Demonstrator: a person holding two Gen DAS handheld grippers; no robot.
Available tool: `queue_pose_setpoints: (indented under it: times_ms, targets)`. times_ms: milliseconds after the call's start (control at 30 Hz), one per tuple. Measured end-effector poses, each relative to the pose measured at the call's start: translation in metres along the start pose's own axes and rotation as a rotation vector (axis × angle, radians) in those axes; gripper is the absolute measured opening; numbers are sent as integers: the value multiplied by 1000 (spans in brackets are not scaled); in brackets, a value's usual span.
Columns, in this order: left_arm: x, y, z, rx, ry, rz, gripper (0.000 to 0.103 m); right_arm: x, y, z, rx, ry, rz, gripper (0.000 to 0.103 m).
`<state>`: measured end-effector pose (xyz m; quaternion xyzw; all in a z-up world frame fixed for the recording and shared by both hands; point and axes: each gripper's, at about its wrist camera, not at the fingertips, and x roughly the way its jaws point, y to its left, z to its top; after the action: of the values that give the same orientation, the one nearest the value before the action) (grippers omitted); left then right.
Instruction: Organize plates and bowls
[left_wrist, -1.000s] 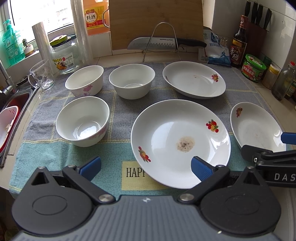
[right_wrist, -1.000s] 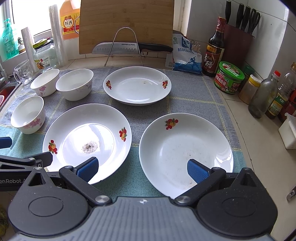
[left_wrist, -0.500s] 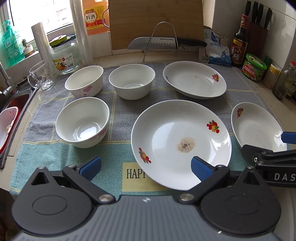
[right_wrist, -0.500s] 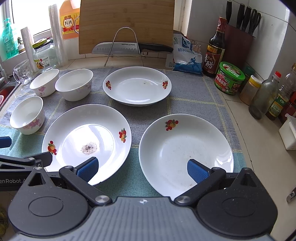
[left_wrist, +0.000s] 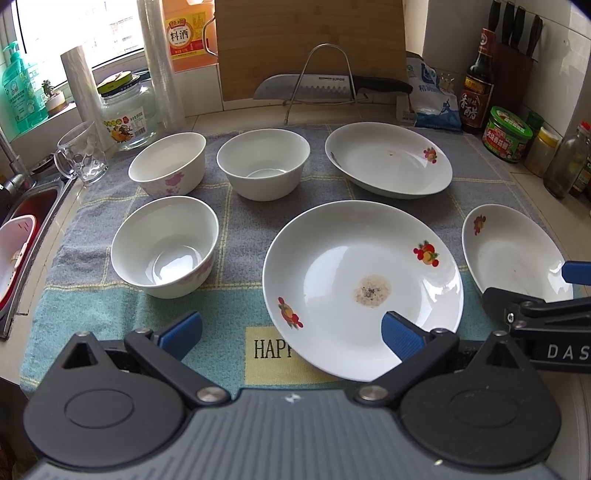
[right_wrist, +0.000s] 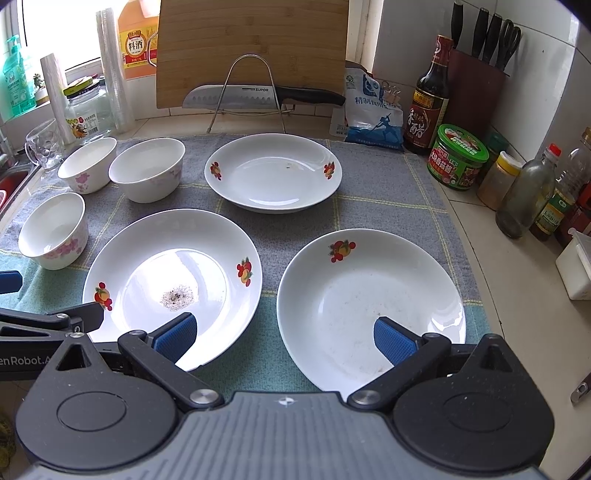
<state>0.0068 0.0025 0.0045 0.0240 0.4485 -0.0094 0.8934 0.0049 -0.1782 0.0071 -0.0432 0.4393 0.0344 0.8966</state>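
**Both jaws spread above the mat, plates and bowls laid out ahead**

My left gripper (left_wrist: 290, 332) hangs with its jaws spread wide and nothing between them; its right fingertip (left_wrist: 400, 334) overlaps the near rim of the speckled plate (left_wrist: 351, 266), though I cannot tell whether it touches; its left fingertip sits over bare mat (left_wrist: 92, 314). Ahead of my left jaws and off to their left stands the near bowl (left_wrist: 164, 245); beyond it, further from the jaws, the pink-flowered bowl (left_wrist: 168, 162) and the plain bowl (left_wrist: 263, 162) stand side by side, apart from each other; the far plate (left_wrist: 388, 162) lies beyond the speckled plate, to the right of the plain bowl.

My right gripper (right_wrist: 282, 343) is likewise released, jaws wide; its left fingertip (right_wrist: 175, 339) overlaps the near edge of the speckled plate (right_wrist: 173, 280), and its right fingertip (right_wrist: 395, 341) lies over the near part of the right plate (right_wrist: 369, 295); the gap between those two plates runs straight out between my right jaws. The far plate (right_wrist: 273, 171) lies ahead of them, past that gap; all three plates carry small fruit motifs and rest flat on the mat, none stacked; the three bowls sit upright, well off to the left of the right jaws.

Beyond the mat, a knife (right_wrist: 258, 96) rests across a wire rack (right_wrist: 247, 92) before a cutting board (right_wrist: 251, 48).
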Motion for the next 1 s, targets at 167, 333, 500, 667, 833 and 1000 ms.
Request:
queue_pose_setpoints:
  times_ms: [167, 333, 500, 667, 833, 1000]
  targets:
    - [-1, 0, 0, 2, 0, -2, 102, 0, 0, 0, 0, 0, -1, 103]
    - [-1, 1, 0, 3, -2, -5, 102, 0, 1, 1, 1, -3, -4, 103]
    - [-1, 3, 1, 9, -6, -12, 102, -2, 2, 0, 2, -8, -8, 103]
    - [-1, 5, 2, 18, -18, -28, 102, -5, 5, 0, 7, -18, -18, 103]
    - [-2, 9, 6, 38, -51, -67, 102, -8, 6, 0, 16, -46, -27, 103]
    - [-7, 11, 12, 107, -112, -110, 102, -13, 4, -3, 16, -90, -46, 103]
